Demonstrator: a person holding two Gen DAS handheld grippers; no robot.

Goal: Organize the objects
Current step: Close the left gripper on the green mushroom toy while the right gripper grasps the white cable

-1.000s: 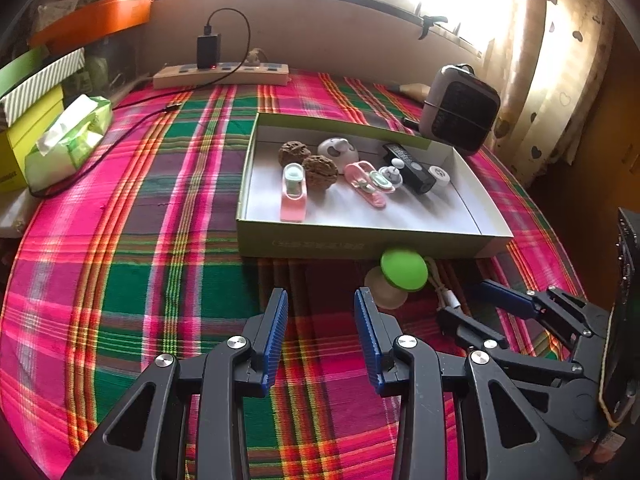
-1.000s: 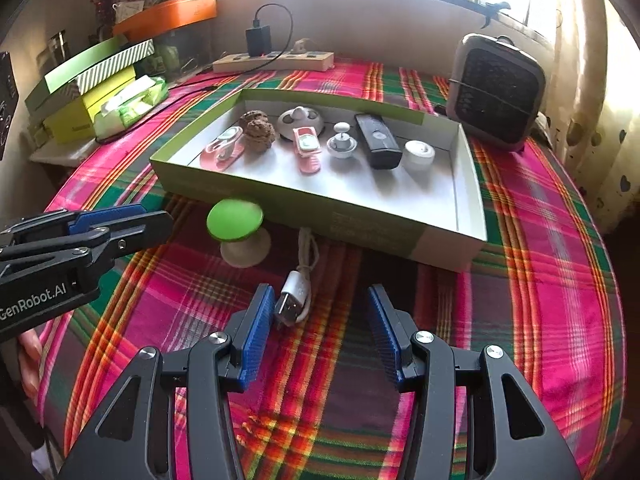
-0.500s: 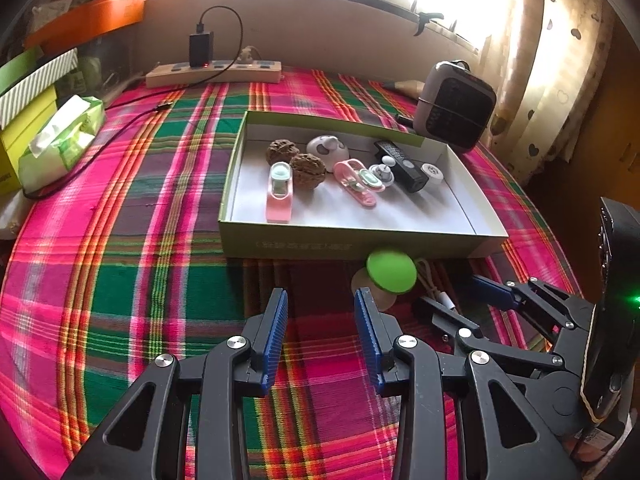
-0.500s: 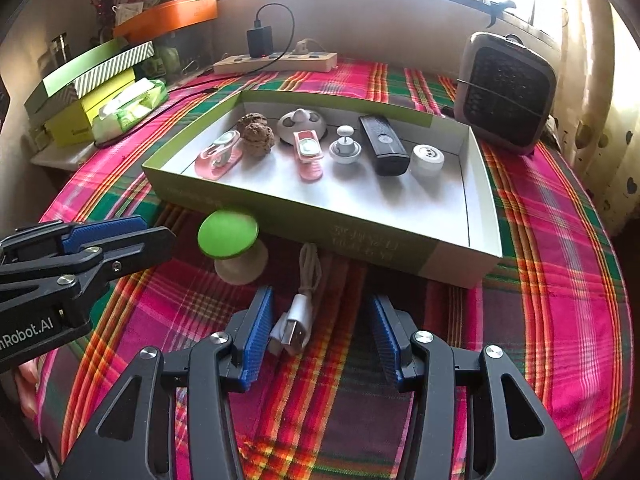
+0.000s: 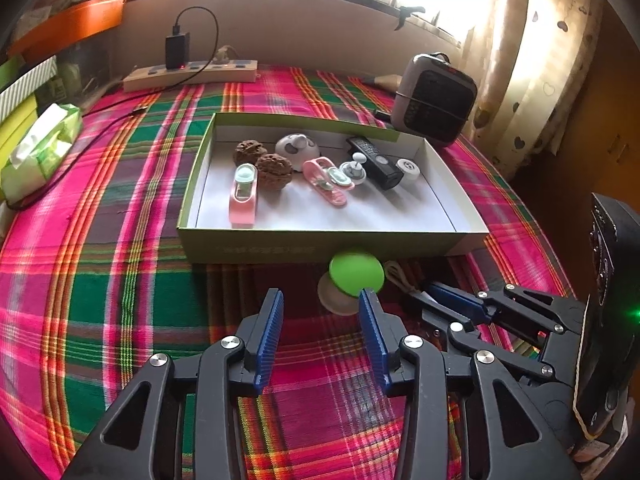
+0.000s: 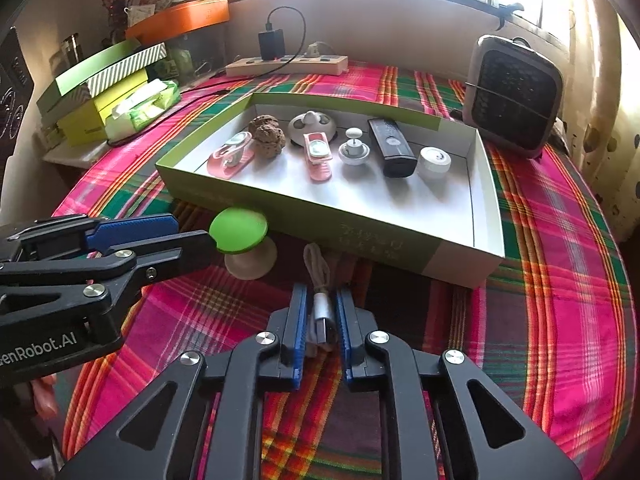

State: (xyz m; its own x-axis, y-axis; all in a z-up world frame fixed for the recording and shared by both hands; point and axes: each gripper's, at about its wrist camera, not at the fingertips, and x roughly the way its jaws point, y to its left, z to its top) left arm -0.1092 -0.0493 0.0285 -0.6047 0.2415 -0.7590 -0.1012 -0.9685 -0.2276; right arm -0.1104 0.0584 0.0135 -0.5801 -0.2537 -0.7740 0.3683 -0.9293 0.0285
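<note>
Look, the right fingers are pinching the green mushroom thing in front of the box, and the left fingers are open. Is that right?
Not quite. In the right wrist view the right gripper pinches the white USB cable, not the green mushroom thing. The left gripper is opening, nothing between its fingers.

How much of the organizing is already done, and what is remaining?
Done: several small items lie in the box. In hand: the right gripper is shut on the USB cable. Left: the green-topped mushroom object on the cloth; the left gripper is opening near it.

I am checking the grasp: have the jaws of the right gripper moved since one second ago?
Yes. The right gripper has drawn its jaws inward and is now shut on the USB cable, which lies in front of the box.
</note>
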